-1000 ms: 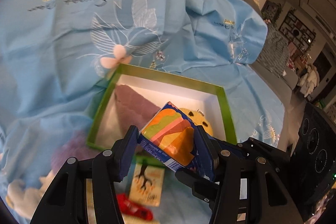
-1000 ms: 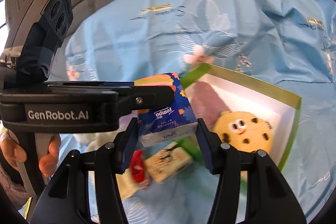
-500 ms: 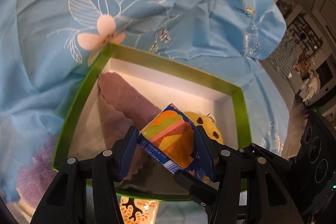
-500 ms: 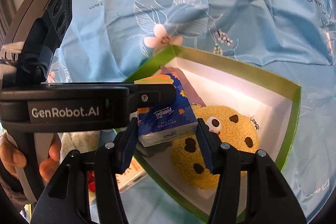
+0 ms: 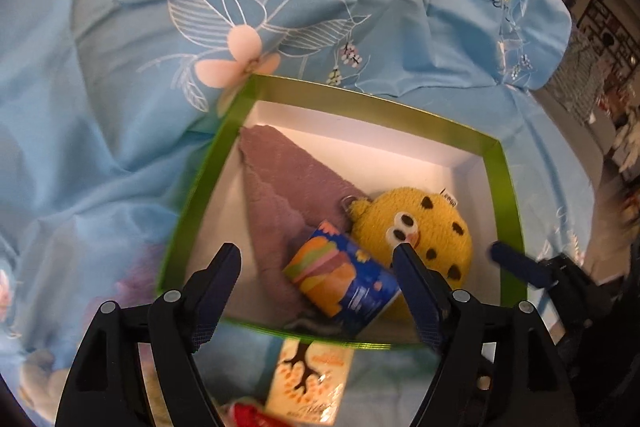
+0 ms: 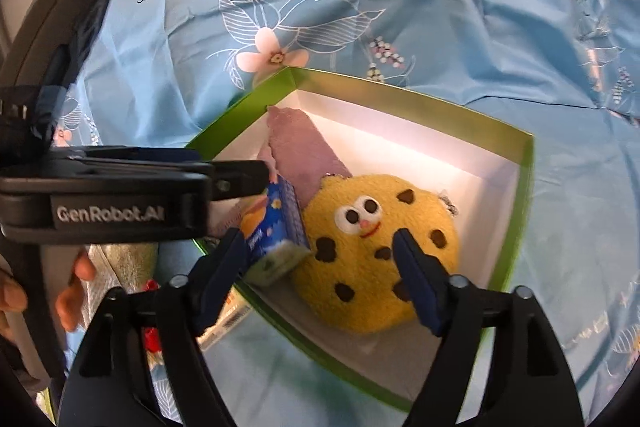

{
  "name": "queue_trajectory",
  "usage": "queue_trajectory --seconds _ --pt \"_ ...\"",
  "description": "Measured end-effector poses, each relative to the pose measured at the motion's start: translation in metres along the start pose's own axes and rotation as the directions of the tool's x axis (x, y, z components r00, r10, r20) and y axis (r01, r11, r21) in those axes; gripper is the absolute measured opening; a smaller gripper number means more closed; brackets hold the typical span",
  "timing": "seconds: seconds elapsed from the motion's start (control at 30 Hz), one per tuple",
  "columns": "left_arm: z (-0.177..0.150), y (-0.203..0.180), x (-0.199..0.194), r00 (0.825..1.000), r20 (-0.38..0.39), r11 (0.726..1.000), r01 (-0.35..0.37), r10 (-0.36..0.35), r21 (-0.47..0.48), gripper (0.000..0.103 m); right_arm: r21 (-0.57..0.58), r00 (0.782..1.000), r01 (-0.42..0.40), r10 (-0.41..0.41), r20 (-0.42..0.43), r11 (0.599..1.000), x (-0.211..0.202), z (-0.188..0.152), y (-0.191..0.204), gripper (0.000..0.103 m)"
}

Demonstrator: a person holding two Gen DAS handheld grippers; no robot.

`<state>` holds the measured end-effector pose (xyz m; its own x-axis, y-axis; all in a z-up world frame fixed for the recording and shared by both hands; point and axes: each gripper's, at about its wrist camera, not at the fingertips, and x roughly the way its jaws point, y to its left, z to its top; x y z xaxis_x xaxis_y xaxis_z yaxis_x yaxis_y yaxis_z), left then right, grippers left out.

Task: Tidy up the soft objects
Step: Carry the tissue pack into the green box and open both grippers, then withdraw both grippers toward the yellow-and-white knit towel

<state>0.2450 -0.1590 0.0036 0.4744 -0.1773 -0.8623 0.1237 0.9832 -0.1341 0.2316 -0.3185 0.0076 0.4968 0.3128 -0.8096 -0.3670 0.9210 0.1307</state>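
Left wrist view: my left gripper (image 5: 318, 269) is spread wide, the tissue pack (image 5: 344, 283) lying free (tilted) near the green box's (image 5: 502, 195) front edge, touching the towel (image 5: 276, 183) and cookie plush (image 5: 416, 227); my right gripper (image 6: 320, 259) gapes too.

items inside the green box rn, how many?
3. A purple towel lies along the green box's left side, a yellow cookie plush sits at the right, and a tissue pack leans between them. Something small could be hidden underneath.
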Motion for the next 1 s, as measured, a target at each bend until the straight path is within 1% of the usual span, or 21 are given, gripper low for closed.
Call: queue_trajectory --seconds 0.07,0.13,0.2,0.27,0.4,0.53,0.7,0.83,1.0 --pt "-0.008 0.0 -0.012 0.999 0.019 0.999 -0.032 0.031 0.023 0.081 -0.009 0.999 0.027 -0.027 0.019 1.0 -0.011 -0.004 0.002 0.087" --pt "-0.014 0.002 -0.021 0.998 0.038 0.999 -0.043 0.042 0.027 0.098 -0.016 0.998 0.054 -0.053 0.036 0.998 -0.022 -0.009 0.004 0.09" --pt "-0.019 0.004 -0.03 0.997 0.061 0.999 -0.045 0.044 0.025 0.099 -0.026 0.995 0.085 -0.083 0.058 0.996 -0.034 -0.014 0.008 0.099" --pt "-0.028 0.007 -0.042 0.996 0.075 0.998 -0.053 0.051 0.027 0.099 -0.033 0.992 0.097 -0.094 0.078 0.995 -0.044 -0.018 0.012 0.099" --pt "-0.045 0.012 -0.066 0.991 0.115 0.997 -0.066 0.063 0.025 0.099 -0.038 0.991 0.089 -0.085 0.101 0.995 -0.065 -0.028 0.022 0.099" --pt "-0.065 0.018 -0.086 0.989 0.142 0.999 -0.046 0.043 0.017 0.099 -0.06 0.991 0.083 -0.075 0.115 0.995 -0.082 -0.038 0.035 0.1" --pt "-0.089 0.026 -0.108 0.984 0.171 0.999 -0.047 0.046 0.004 0.099 -0.075 0.989 0.082 -0.071 0.13 0.994 -0.1 -0.051 0.049 0.1" --pt "-0.11 0.036 -0.121 0.982 0.181 0.999 -0.043 0.046 -0.02 0.099 -0.094 0.989 0.078 -0.065 0.134 0.992 -0.11 -0.061 0.062 0.101" --pt "-0.134 0.054 -0.129 0.983 0.174 0.996 -0.042 0.054 -0.075 0.099 -0.126 0.991 0.061 -0.046 0.122 0.99 -0.113 -0.071 0.078 0.102"
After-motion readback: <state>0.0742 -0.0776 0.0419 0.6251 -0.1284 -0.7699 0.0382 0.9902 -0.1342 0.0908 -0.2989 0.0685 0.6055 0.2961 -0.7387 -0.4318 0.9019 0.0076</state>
